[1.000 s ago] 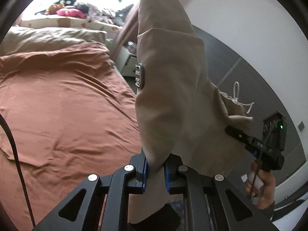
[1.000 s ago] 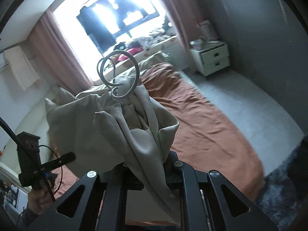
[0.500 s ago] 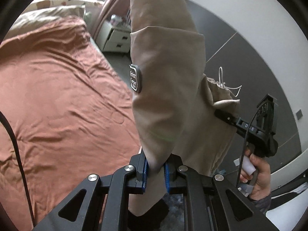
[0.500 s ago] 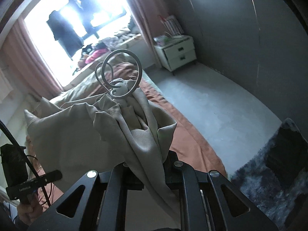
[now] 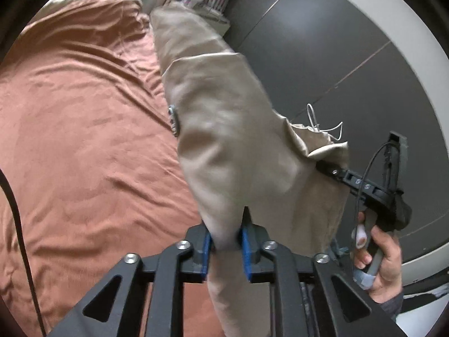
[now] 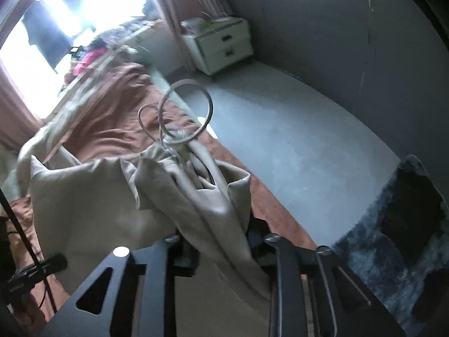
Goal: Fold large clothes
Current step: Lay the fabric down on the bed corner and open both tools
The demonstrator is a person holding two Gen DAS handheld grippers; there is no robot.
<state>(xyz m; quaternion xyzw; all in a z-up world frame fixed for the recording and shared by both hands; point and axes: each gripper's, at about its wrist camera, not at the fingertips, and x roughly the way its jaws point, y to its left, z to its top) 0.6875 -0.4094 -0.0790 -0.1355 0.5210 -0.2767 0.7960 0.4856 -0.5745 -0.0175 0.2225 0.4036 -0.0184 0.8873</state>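
left wrist view: the beige garment [image 5: 238, 146] hangs between the left gripper [image 5: 224, 241], whose blue pads have just been parting, fabric between them, above the brown bed [image 5: 84, 140].

right wrist view: the right gripper [image 6: 221, 241] has likewise just been widening; cloth between, whether it's pinched i cannot tell.

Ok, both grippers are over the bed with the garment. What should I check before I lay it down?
1. Left gripper grip: jaws have just been opening, beige garment still between the pads; firm hold: cannot tell.
2. Right gripper grip: jaws have just been opening, cloth lies between them and hides the pads: cannot tell.
3. Landing spot: rust-brown bedsheet beside the garment, nothing lying on the visible part: ok.
4. Drawstring: loops stick up loose from the waist: not ok.
5. Garment spread flat between the grippers: bunched and creased: not ok.
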